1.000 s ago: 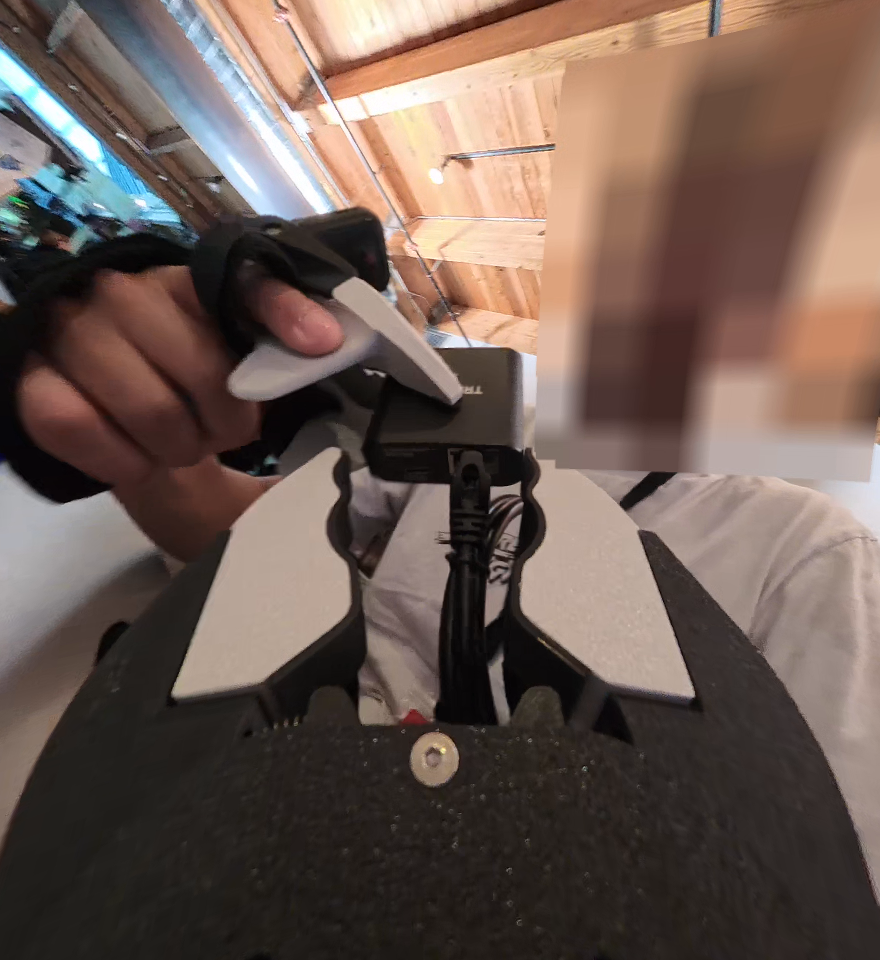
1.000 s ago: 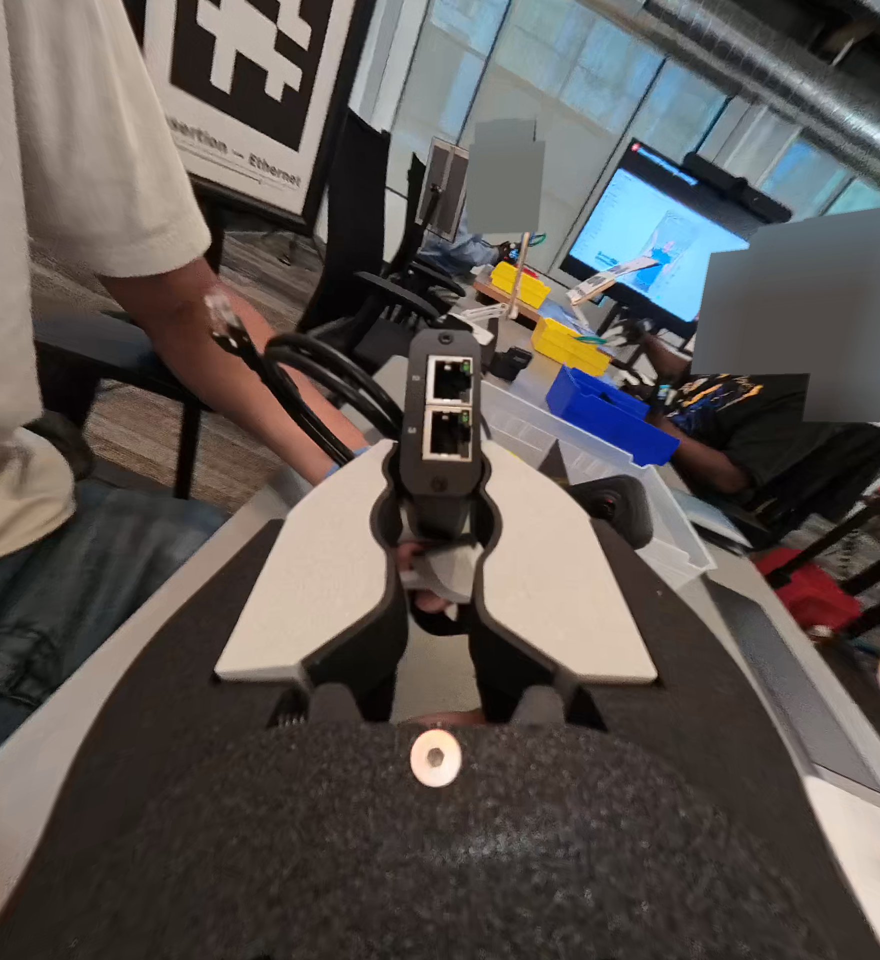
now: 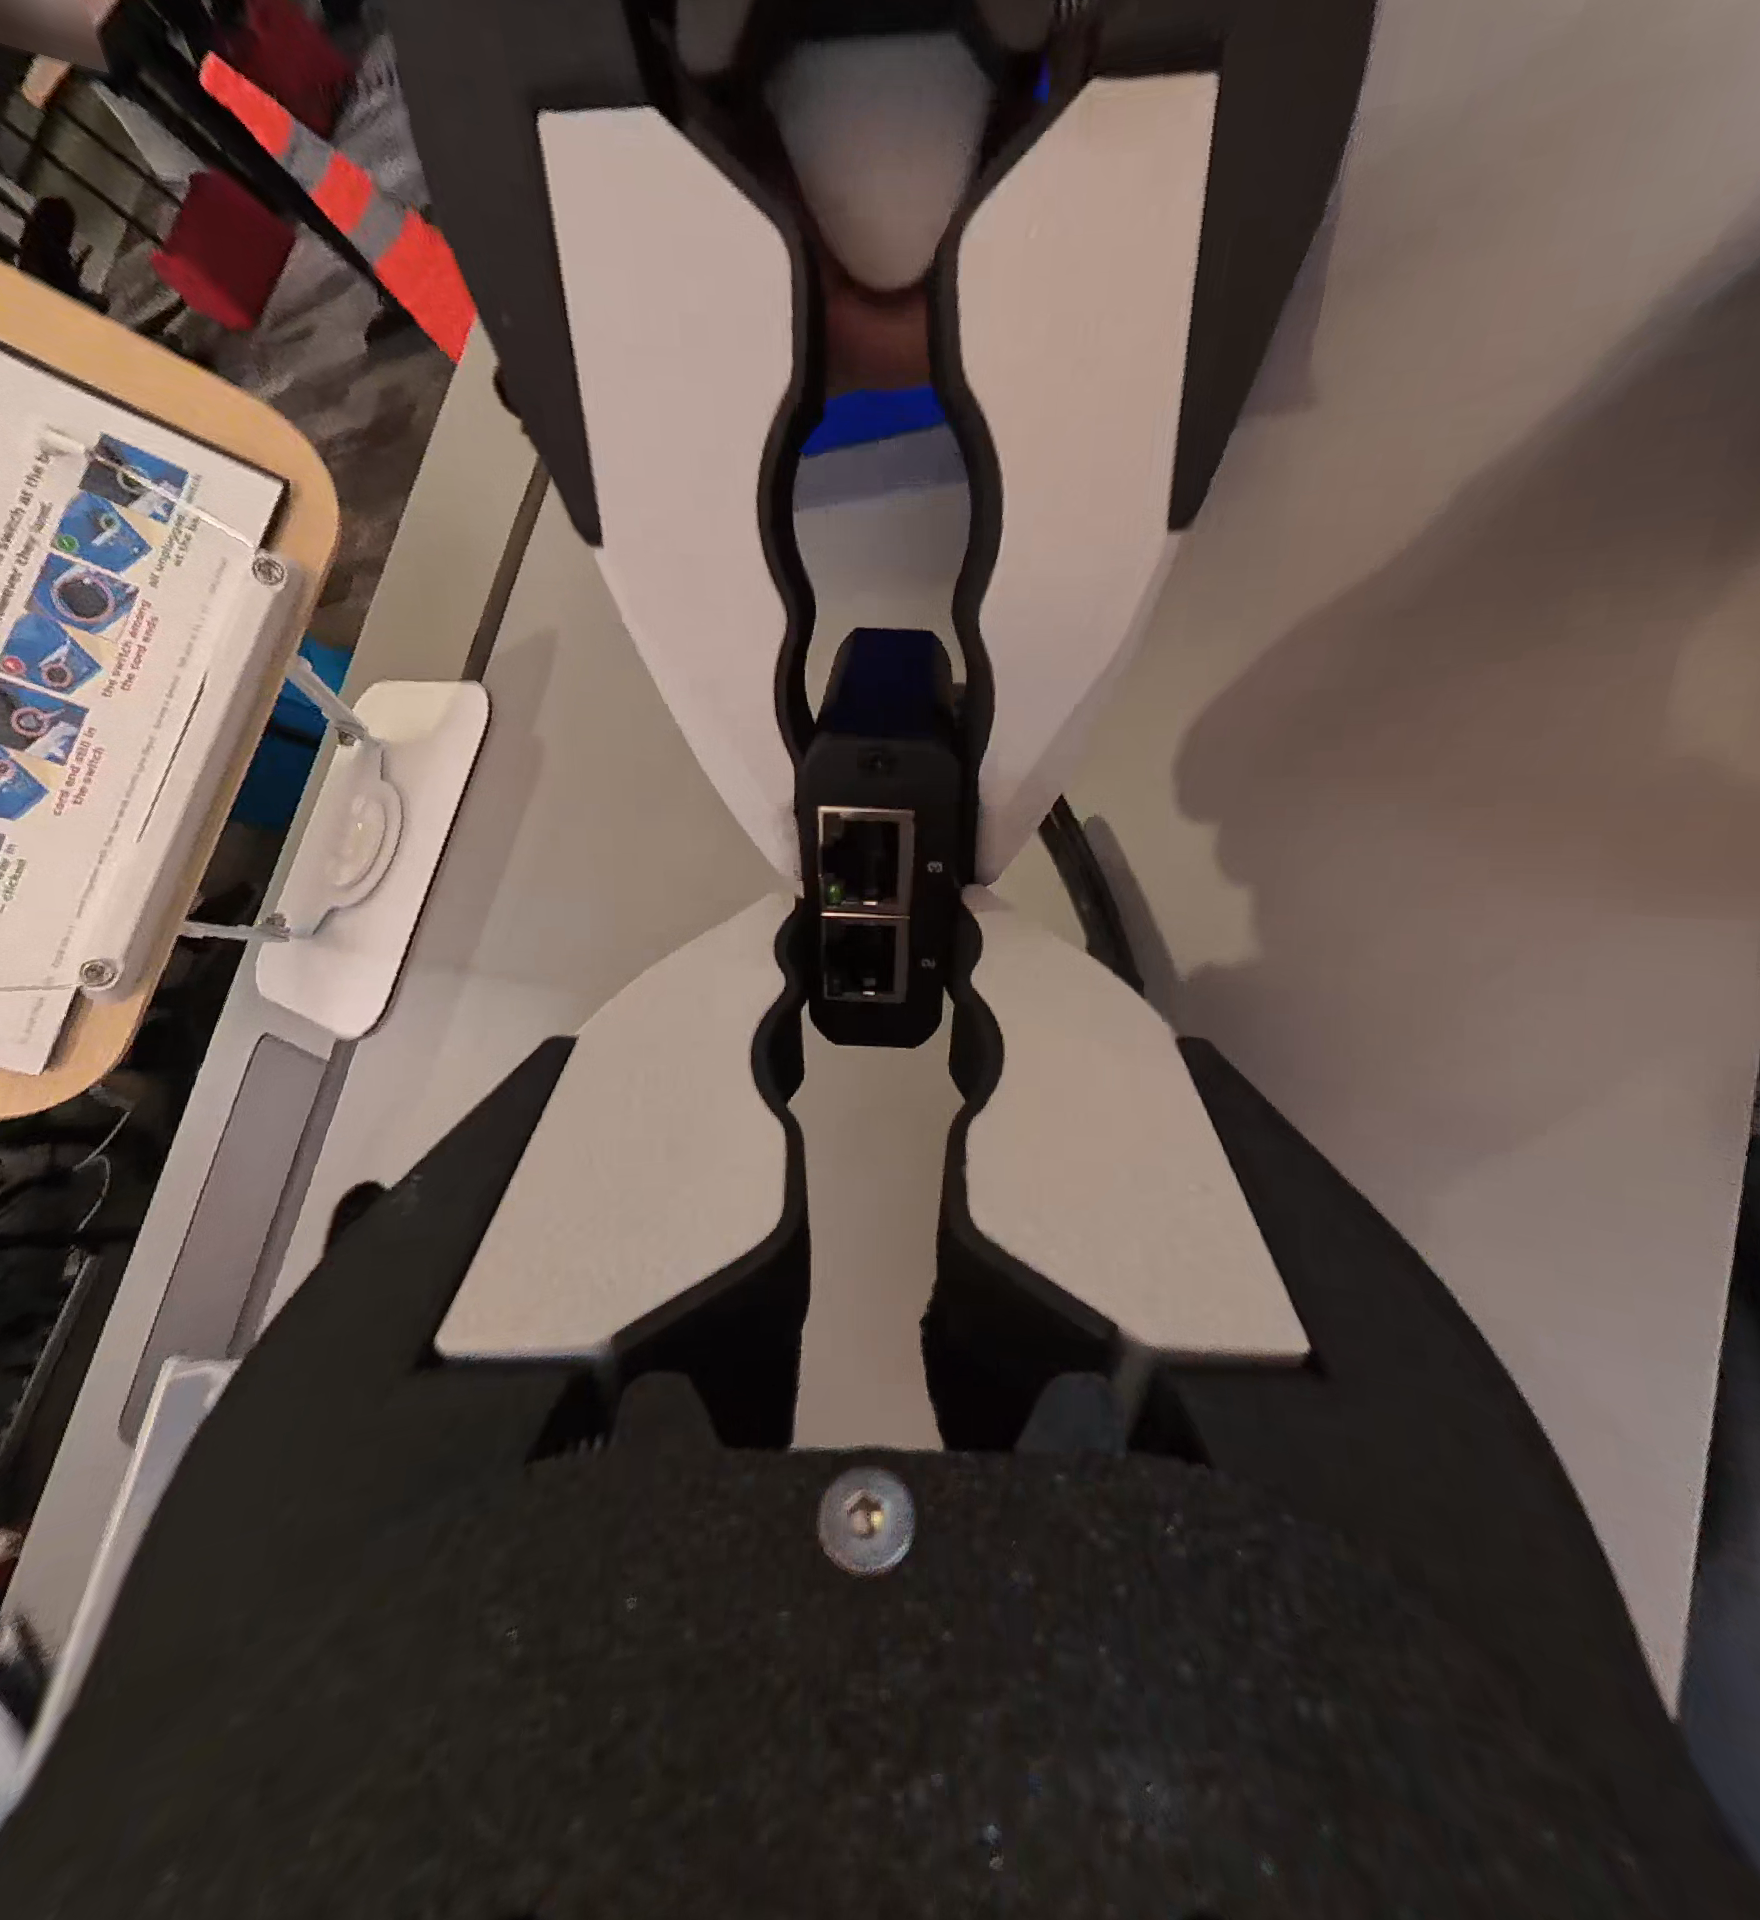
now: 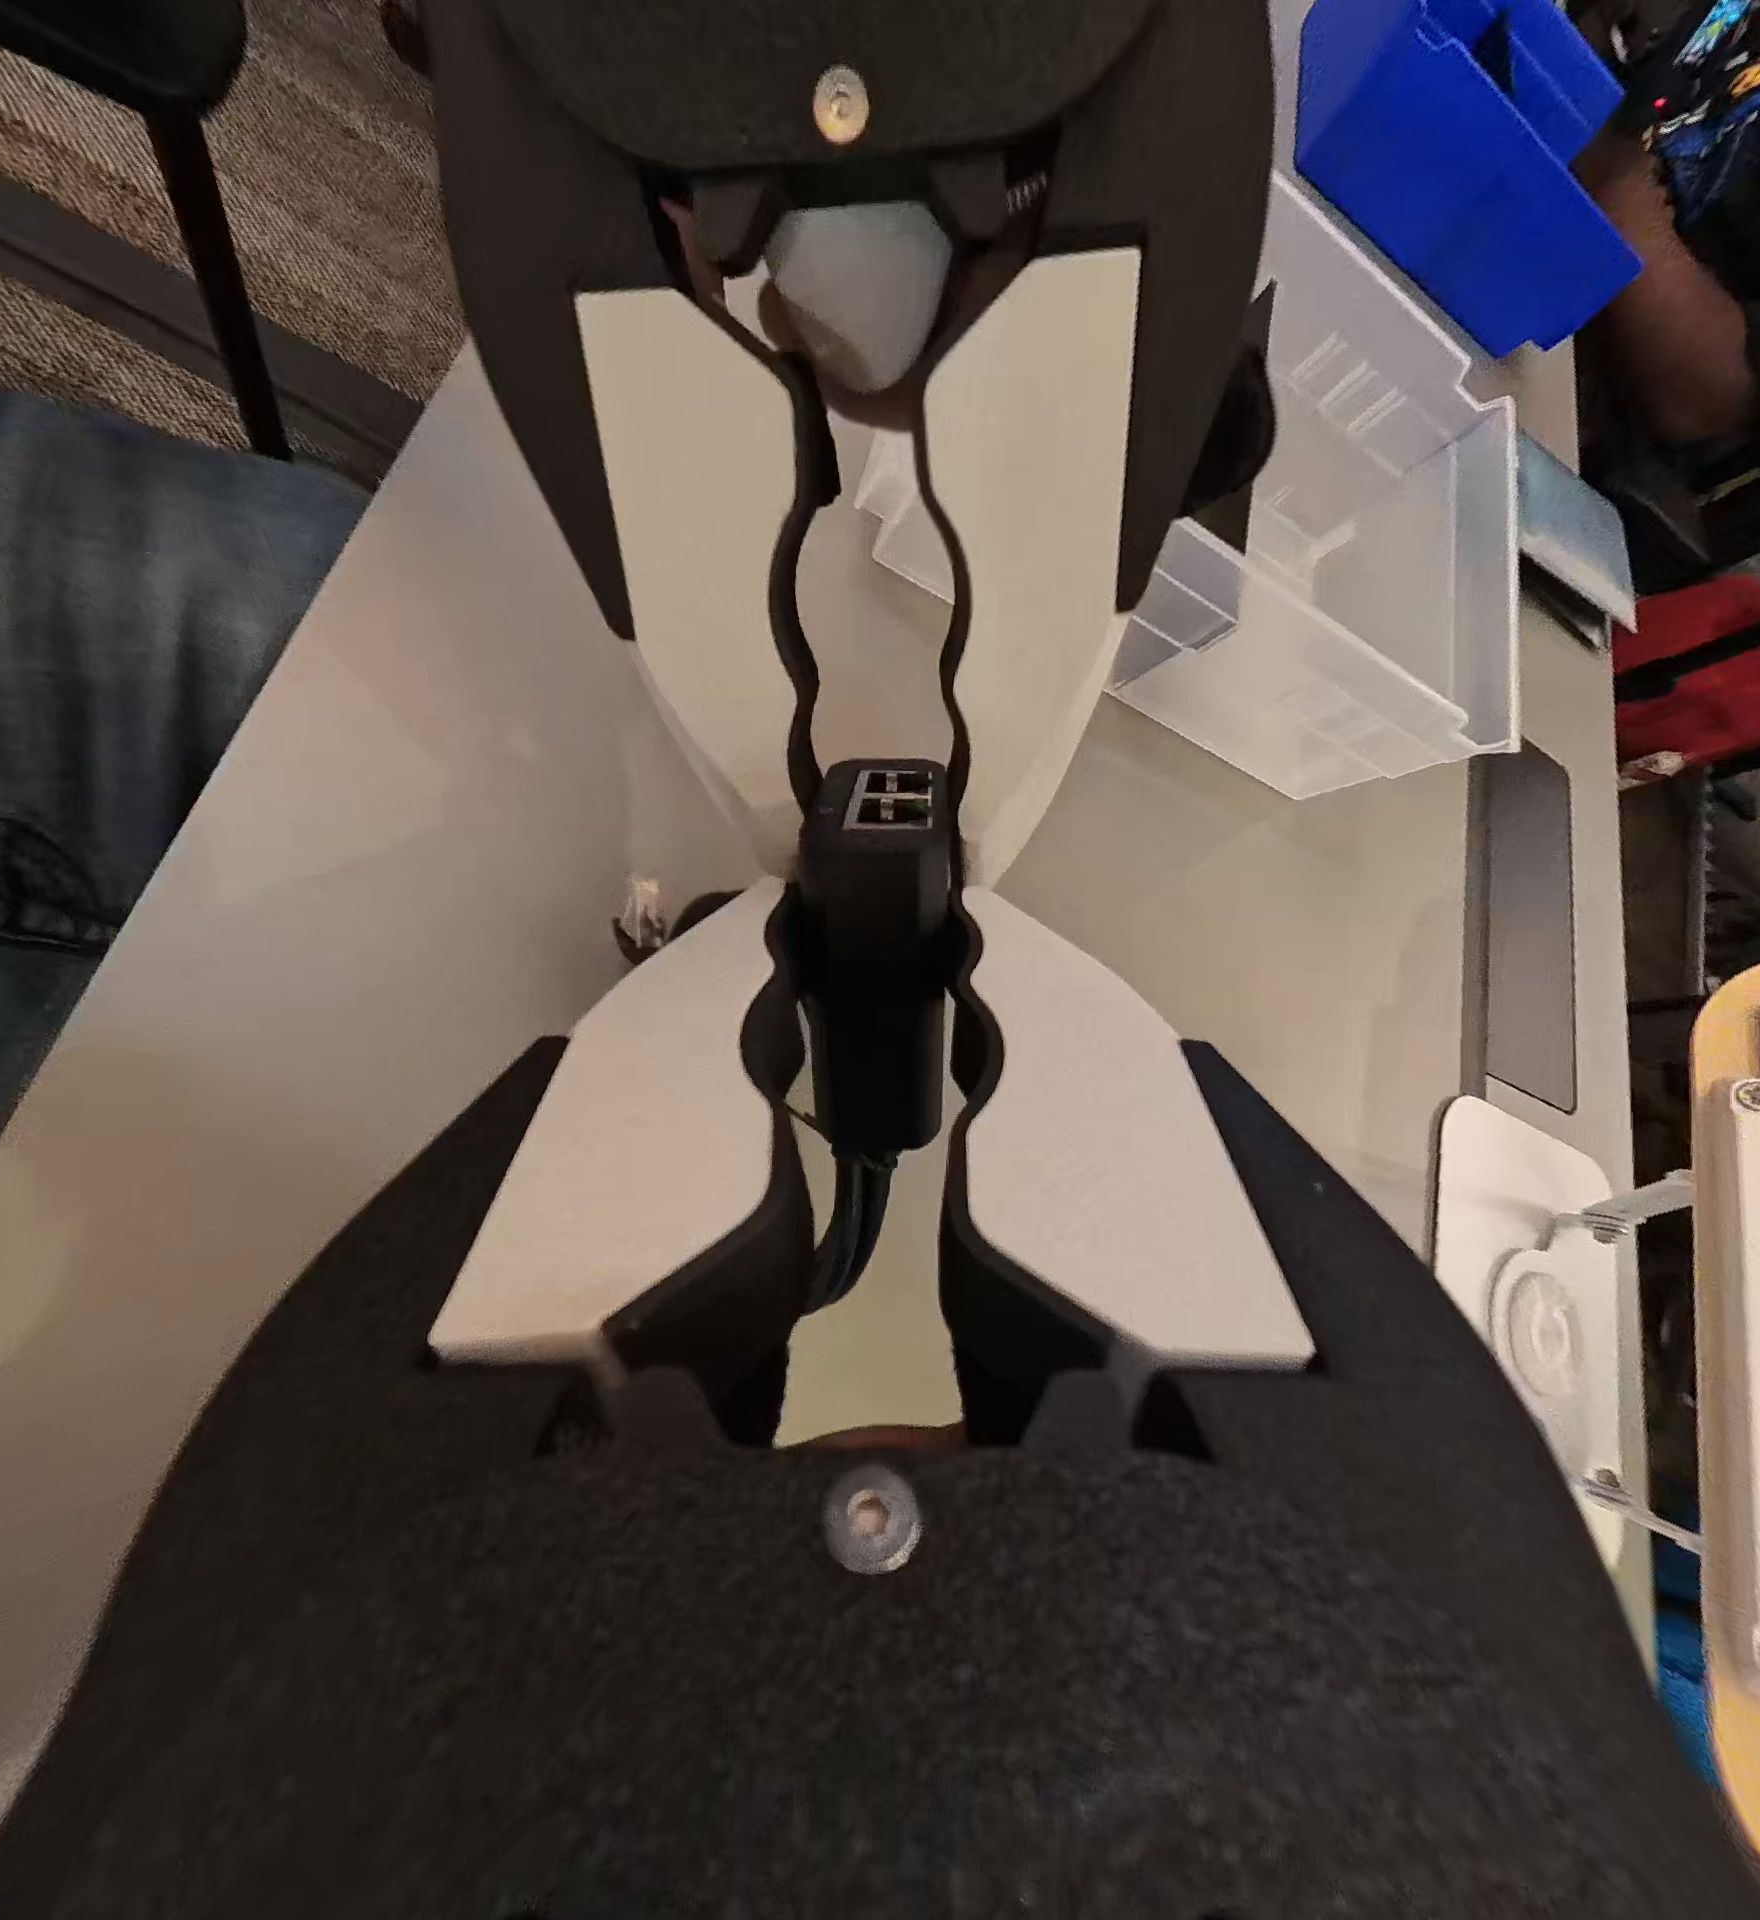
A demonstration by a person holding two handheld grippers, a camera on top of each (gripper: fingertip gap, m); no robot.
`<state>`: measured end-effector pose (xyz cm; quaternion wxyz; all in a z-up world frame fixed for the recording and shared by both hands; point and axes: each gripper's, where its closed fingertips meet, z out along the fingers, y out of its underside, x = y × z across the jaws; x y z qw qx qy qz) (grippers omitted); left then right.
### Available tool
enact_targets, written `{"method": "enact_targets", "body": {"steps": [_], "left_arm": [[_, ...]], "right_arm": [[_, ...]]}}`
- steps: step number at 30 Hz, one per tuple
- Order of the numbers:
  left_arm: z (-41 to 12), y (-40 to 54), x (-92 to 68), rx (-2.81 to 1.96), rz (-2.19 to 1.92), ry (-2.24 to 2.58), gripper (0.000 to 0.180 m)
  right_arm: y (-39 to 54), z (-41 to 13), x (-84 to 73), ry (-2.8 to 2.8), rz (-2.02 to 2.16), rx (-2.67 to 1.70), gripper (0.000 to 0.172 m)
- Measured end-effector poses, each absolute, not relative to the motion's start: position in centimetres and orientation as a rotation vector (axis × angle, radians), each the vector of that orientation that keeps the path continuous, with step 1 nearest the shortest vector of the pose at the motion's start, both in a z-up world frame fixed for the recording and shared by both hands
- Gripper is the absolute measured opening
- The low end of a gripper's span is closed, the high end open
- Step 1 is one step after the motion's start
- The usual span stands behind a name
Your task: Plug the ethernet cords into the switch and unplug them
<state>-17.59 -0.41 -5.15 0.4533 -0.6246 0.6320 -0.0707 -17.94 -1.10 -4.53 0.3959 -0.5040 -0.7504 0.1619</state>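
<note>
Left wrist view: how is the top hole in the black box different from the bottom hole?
The upper port has a small green light glowing in its corner; the lower port shows no light. The upper port sits between the right gripper's jaws, the lower port between the left gripper's jaws. Both are empty, square, metal-rimmed sockets on the black switch's face.

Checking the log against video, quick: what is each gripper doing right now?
Left gripper: closed on the port end of the black switch.
Right gripper: closed on the same switch's body, cords trailing behind.
</note>
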Motion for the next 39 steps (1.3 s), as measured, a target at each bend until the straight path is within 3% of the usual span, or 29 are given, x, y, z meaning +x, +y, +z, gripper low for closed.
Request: {"method": "enact_targets", "body": {"steps": [2, 5, 13, 16, 21, 27, 32, 36, 39], "left_arm": [[-5.3, -0.9, -17.3, -1.553, -0.268, 1.57, 0.023], [-5.5, -0.5, -17.8, -1.575, -0.236, 1.576, 0.023], [-5.8, 2.4, -20.3, -1.722, -0.169, 1.457, 0.023], [-6.0, 3.5, -21.1, -1.789, -0.209, 1.394, 0.023], [-6.3, 4.7, -21.4, -1.823, -0.181, 1.418, 0.023], [-6.0, 5.0, -20.9, -1.766, -0.069, 1.558, 0.023], [-5.6, 4.5, -19.9, -1.739, -0.078, 1.633, 0.023], [-5.3, 4.1, -18.4, -1.698, -0.108, 1.679, 0.023], [-5.0, 3.7, -17.6, -1.668, -0.133, 1.699, 0.023]], "right_arm": [[-1.6, -4.5, -17.6, -1.883, 0.494, -1.31, 0.024], [-1.2, -6.4, -15.7, -1.864, 0.603, -1.565, 0.042], [3.2, -4.7, -14.9, -1.364, 1.219, -1.875, 0.036], [5.1, -6.6, -14.8, -1.365, 1.188, -1.93, 0.043], [4.1, -5.1, -17.2, -1.54, 0.965, -1.529, 0.043], [4.8, -5.9, -17.1, -1.662, 0.603, -1.5, 0.028], [4.5, -6.8, -17.1, -1.71, 0.566, -1.493, 0.046], [4.5, -7.1, -18.2, -1.741, 0.447, -1.395, 0.041], [4.4, -6.6, -18.3, -1.755, 0.424, -1.331, 0.026]]}}
